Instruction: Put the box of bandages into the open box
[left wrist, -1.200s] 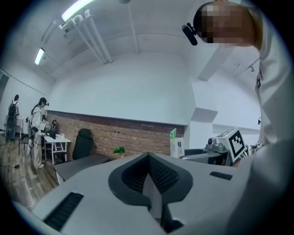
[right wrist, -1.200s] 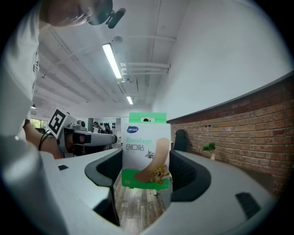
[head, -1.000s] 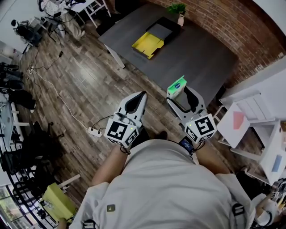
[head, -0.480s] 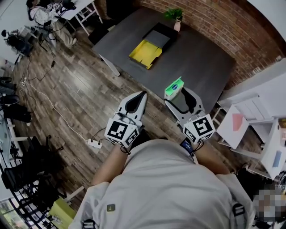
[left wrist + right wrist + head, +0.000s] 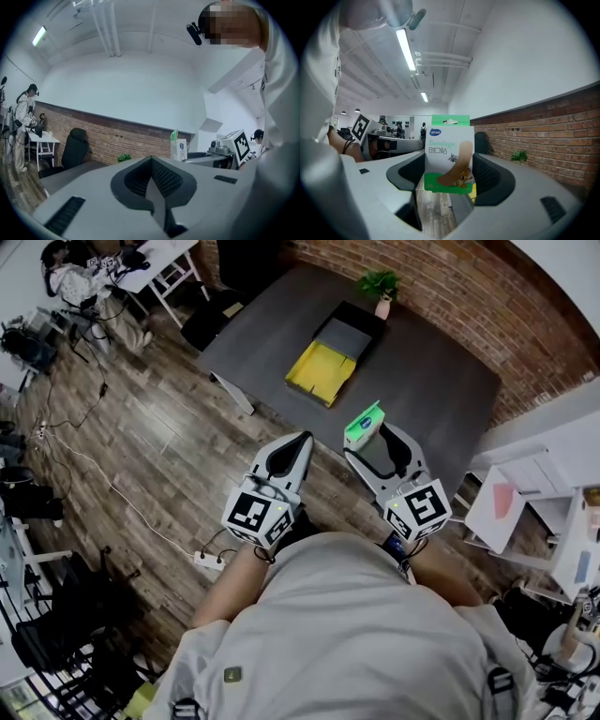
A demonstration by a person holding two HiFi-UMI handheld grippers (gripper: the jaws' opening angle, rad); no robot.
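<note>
The person's right gripper [image 5: 373, 441] has the box of bandages [image 5: 366, 423] pinched between its jaws. The right gripper view shows the white and green carton standing upright with a pad pressed against each side. It's up in the air around the near edge of the dark table [image 5: 427, 381], not resting on anything.

The left gripper [image 5: 298, 439] has its jaws pressed together with nothing between them. It just hangs beside the right one, over the wood floor.

The open box [image 5: 322, 373] is the yellow one, lying on the table farther away and a bit left of the bandages, well apart from them. A dark lid [image 5: 349, 331] touches its far side, and a little potted plant [image 5: 380, 284] sits by the brick wall.

So this looks like the carry step: pickup done, drop-off not yet. The next move probably calls for reaching forward and slightly left until the carton is over the yellow tray, lowering it inside the rim, then spreading the jaws. The tray looks shallow, so letting go from high up could make the carton tip or bounce out.
</note>
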